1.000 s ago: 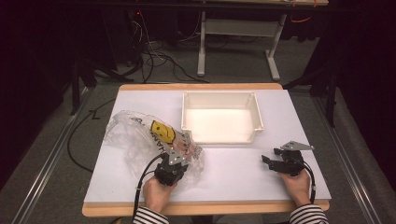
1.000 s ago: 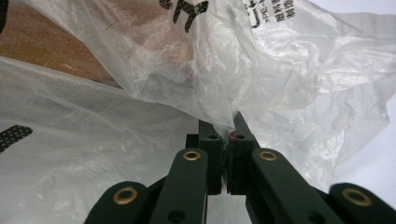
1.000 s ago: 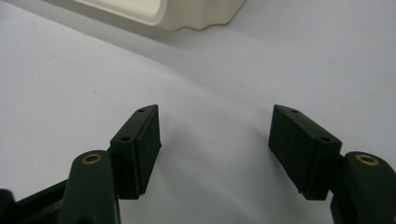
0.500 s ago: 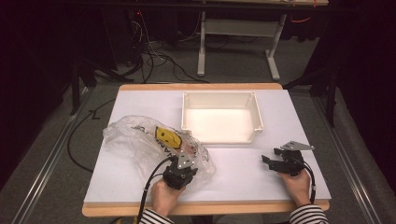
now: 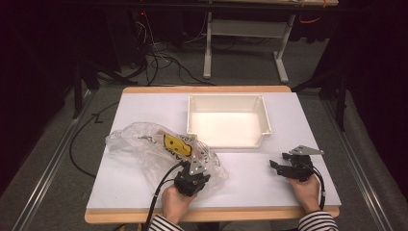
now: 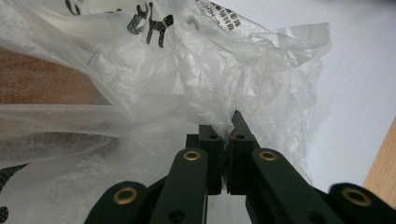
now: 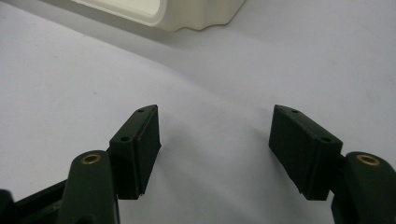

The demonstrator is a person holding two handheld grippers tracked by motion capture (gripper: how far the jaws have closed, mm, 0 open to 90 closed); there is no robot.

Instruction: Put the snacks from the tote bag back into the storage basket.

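The left gripper (image 5: 192, 177) sat near the table's (image 5: 144, 103) front edge, left of the middle, with its jaws pressed together on a fold of the bag (image 5: 154, 149). In the left gripper view the two jaws met with thin clear film pinched between them (image 6: 227, 140), and the bag (image 6: 187, 79) billowed up and away above them, with black print on it. The bag was crumpled clear plastic with a yellow label, lying on the left half of the table, spread from near the left edge to the gripper, its right side close to the bin's (image 5: 263, 115) front left corner. The bin, white, stood at the middle of the far edge. The right gripper (image 5: 284, 167) rested near the front right corner, well apart from the bag, its jaws spread wide (image 7: 217, 149) over bare table with nothing between them.
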